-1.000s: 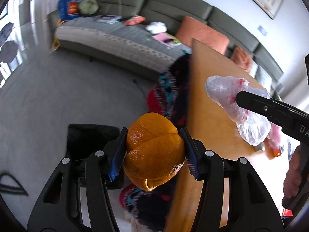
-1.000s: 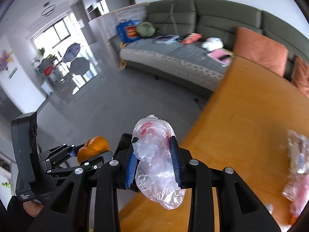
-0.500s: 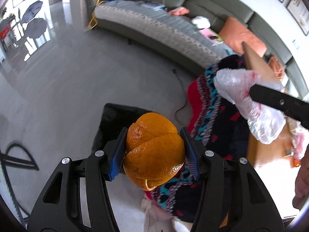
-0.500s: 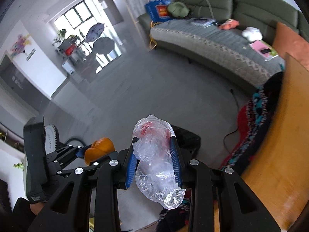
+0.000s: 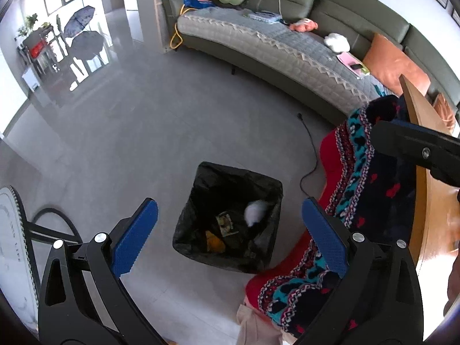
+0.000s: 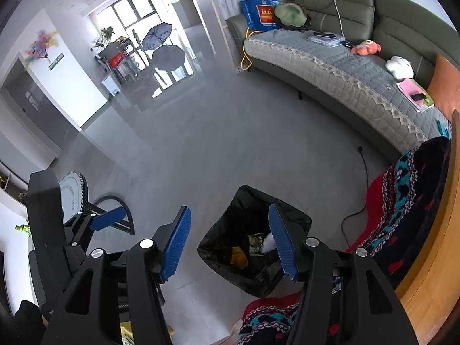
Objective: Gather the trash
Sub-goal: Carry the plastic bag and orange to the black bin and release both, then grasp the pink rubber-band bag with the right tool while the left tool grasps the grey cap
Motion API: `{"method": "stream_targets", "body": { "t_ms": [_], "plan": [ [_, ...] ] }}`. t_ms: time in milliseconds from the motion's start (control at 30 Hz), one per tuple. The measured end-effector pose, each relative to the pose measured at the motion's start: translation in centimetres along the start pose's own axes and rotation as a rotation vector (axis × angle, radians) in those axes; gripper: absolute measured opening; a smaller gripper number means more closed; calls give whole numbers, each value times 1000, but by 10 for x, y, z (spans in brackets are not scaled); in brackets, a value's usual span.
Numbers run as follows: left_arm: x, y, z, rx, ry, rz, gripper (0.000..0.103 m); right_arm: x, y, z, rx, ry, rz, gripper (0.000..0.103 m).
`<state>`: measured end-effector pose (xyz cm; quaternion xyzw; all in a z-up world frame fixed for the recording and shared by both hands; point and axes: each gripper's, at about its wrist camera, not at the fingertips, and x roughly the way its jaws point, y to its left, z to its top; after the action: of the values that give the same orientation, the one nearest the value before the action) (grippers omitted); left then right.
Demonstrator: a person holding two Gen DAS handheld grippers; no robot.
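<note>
Trash bin (image 5: 227,218), lined with a black bag, stands on the grey floor directly ahead of and below both pairs of tongs, just beside the patterned blanket (image 5: 371,201) that hangs off the wooden desk (image 5: 431,195). Its square mouth faces straight up, with no clear long axis; one corner points toward the sofa (image 5: 287,54).

The left tongs (image 5: 230,235) are opening wide with nothing between the blue pads. The right tongs (image 6: 230,244) are also opening, and they too are empty. In the right wrist view, the near pad overlaps the bin's rim.

Inside the bin lie an orange-yellow scrap (image 5: 215,241), a printed wrapper (image 5: 225,224) and a pale, blurred lump (image 5: 256,211) near the right wall, which may be a crumpled plastic bag. It is too smeared to be sure.

Judging from the task, this drop looks finished: both pairs of tongs are empty above the bin and the pieces sit inside it. Any remaining trash would most likely be on the desk, which lies to the right of both tongs, so the right hand is probably the nearer one. Neither view shows the desk's surface well enough to tell whether anything is left there.
</note>
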<state>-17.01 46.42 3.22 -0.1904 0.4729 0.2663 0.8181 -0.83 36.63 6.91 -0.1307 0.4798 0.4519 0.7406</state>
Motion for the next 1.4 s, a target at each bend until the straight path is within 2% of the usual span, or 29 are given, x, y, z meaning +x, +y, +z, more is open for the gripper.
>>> {"method": "stream_targets", "body": {
  "t_ms": [200, 433, 833, 1167, 1400],
  "plan": [
    [-3, -2, 0, 25, -3, -4, 97, -16, -10, -2, 25, -28, -20, 57],
    [-18, -40, 6, 104, -48, -60, 97, -57, -30, -13, 70, -88, -80, 57],
    [-45, -155, 7, 293, -101, -197, 97, -143, -109, -58, 218, -183, -210, 58],
    [-59, -269, -17, 479, -85, -316, 97, -208, -185, -117, 382, -245, -305, 60],
    [-66, -347, -46, 624, -59, -389, 97, -250, -241, -172, 495, -272, -393, 60]
  ]
}}
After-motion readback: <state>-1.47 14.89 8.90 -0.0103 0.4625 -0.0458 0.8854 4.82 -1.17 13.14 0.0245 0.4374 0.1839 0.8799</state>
